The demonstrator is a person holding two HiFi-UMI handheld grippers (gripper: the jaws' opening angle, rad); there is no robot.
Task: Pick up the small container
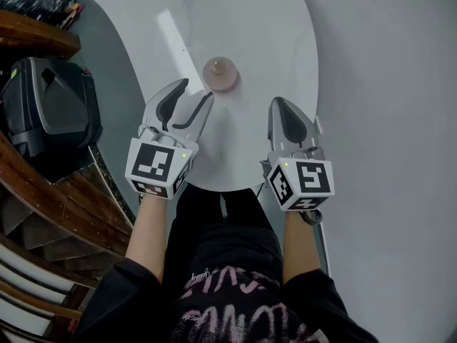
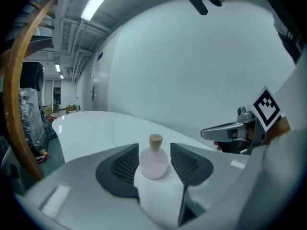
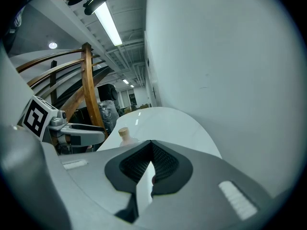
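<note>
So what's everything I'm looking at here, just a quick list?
small container: one, pale pink with cork stopper, upright on the table, just beyond the left jaw tips
table: one, white, round, centre
case: one, dark grey, left of the table
wooden rails: several, brown, curved, lower left
left hand-held gripper: one, grey, jaws apart, aimed at the container
right hand-held gripper: one, grey, jaws together, over the table's near edge

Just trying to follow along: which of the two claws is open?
The left gripper: its jaws stand apart, aimed at the small corked pink bottle just ahead. The right gripper has its jaws together, holding nothing.
</note>
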